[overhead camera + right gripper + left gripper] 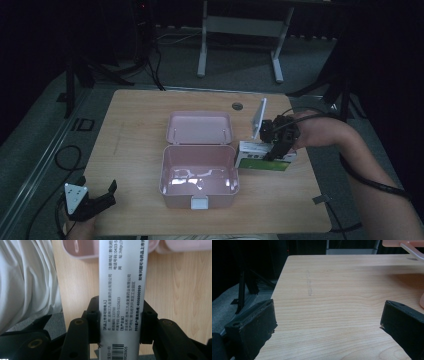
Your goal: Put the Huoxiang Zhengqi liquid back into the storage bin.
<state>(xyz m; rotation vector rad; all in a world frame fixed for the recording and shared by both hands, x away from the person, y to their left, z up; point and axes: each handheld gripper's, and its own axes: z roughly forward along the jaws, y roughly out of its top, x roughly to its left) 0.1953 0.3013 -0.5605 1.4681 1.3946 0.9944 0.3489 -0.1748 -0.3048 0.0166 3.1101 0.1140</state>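
While the left gripper [100, 196] rests at the near left corner of the wooden table [135, 130], its jaws stand wide apart over bare wood, holding nothing. At the table's middle sits an open pink box [199, 177], lid [200, 127] folded back. Just right of the box, the right gripper [276, 150] is clamped on a white-and-green medicine carton [262, 159]; the right gripper view shows the carton [122, 302] pinched between both jaws, printed side up.

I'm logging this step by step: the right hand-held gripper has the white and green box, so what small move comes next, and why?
Probably lift the box and carry it toward the open pink case beside it. The right hand-held gripper is clamped on its narrow sides, and the case looks empty. The left hand-held gripper sits open, away.
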